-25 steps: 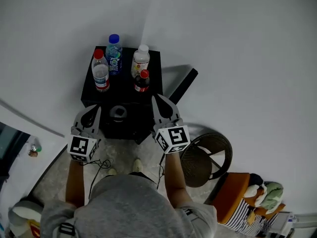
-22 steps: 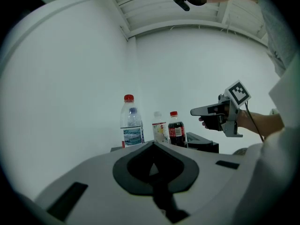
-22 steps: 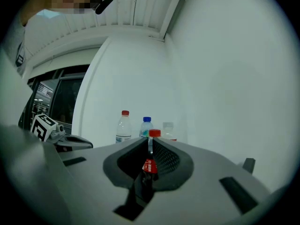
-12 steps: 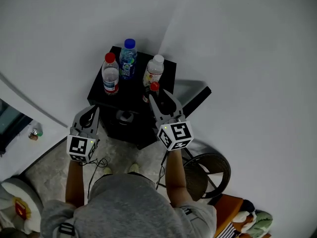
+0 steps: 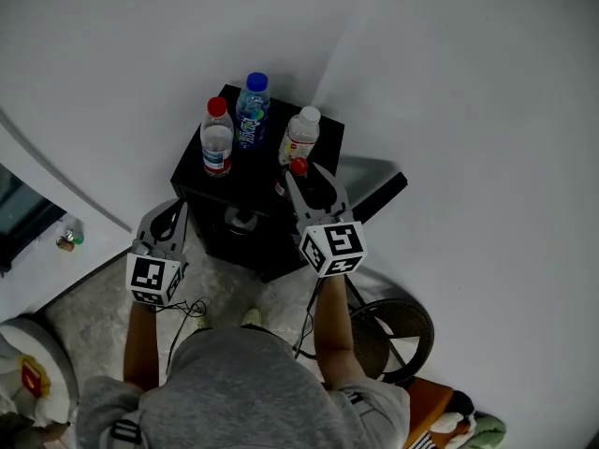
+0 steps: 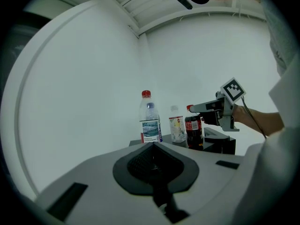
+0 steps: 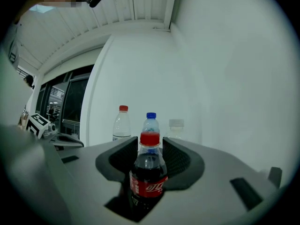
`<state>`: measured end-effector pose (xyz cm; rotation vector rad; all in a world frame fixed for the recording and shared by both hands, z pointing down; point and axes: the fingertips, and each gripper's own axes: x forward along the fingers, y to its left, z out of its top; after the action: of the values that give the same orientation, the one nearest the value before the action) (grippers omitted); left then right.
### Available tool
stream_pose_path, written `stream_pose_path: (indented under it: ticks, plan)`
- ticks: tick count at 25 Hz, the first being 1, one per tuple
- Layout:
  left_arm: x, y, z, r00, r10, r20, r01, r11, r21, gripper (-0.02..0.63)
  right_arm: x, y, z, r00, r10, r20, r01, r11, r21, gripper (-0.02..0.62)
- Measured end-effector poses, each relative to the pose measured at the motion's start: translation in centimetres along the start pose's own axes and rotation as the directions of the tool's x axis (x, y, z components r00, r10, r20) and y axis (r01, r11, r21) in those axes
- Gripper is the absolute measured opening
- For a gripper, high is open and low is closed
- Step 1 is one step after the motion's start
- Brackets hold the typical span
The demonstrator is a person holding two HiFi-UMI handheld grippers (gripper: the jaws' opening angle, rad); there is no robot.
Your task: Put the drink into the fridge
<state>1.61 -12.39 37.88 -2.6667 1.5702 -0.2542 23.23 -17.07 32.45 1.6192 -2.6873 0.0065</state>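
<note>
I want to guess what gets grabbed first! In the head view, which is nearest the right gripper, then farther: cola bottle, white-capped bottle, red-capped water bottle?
1. Cola bottle, between the right gripper's jaws, which have just been opening.
2. White-capped bottle, just behind it.
3. Red-capped water bottle, far left.

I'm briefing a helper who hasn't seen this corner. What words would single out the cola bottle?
In the white-walled corner stands a black cabinet with four bottles on top. The cola bottle is nearest the person. It alone is short and holds dark liquid.
</note>
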Motion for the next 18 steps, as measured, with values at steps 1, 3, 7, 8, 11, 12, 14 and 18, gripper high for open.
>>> stream_pose_path:
  ticks: [1,3,7,8,11,12,14,18]
  plan:
    - [-0.1,0.0,0.0,1.000,0.001,-0.001,-0.001,1.000,0.000,0.002,0.1,0.0,-0.1,1.000,-0.001,-0.006,0.001,1.000,-0.006,0.169]
    - [-0.2,0.1,-0.1,1.000,0.004,-0.001,-0.004,1.000,-0.002,0.002,0.2,-0.1,-0.1,1.000,-0.009,-0.010,0.009,1.000,-0.011,0.167]
    - [-0.5,0.5,-0.3,1.000,0.008,-0.003,-0.008,1.000,-0.005,0.002,0.4,0.0,-0.1,1.000,-0.017,-0.017,0.017,1.000,-0.012,0.150]
    - [-0.5,0.6,-0.3,1.000,0.008,-0.002,-0.008,1.000,-0.006,0.002,0.5,0.0,-0.1,1.000,-0.018,-0.019,0.018,1.000,-0.011,0.149]
    - [-0.7,0.9,-0.3,1.000,0.003,0.002,-0.003,1.000,-0.009,0.002,0.6,-0.1,-0.2,1.000,-0.024,-0.019,0.024,1.000,-0.004,0.147]
    - [-0.9,1.0,-0.2,1.000,0.000,0.005,0.000,1.000,-0.009,0.002,0.5,-0.1,-0.2,0.999,-0.030,-0.019,0.030,1.000,-0.003,0.147]
    - [-1.2,1.2,-0.1,1.000,-0.007,0.011,0.007,1.000,-0.010,0.002,0.4,0.0,-0.1,0.999,-0.044,-0.023,0.044,0.999,0.001,0.146]
    - [-1.8,1.9,-0.1,0.999,-0.025,0.022,0.025,1.000,-0.012,0.002,0.0,0.5,0.7,0.997,-0.074,-0.013,0.074,0.997,-0.015,0.146]
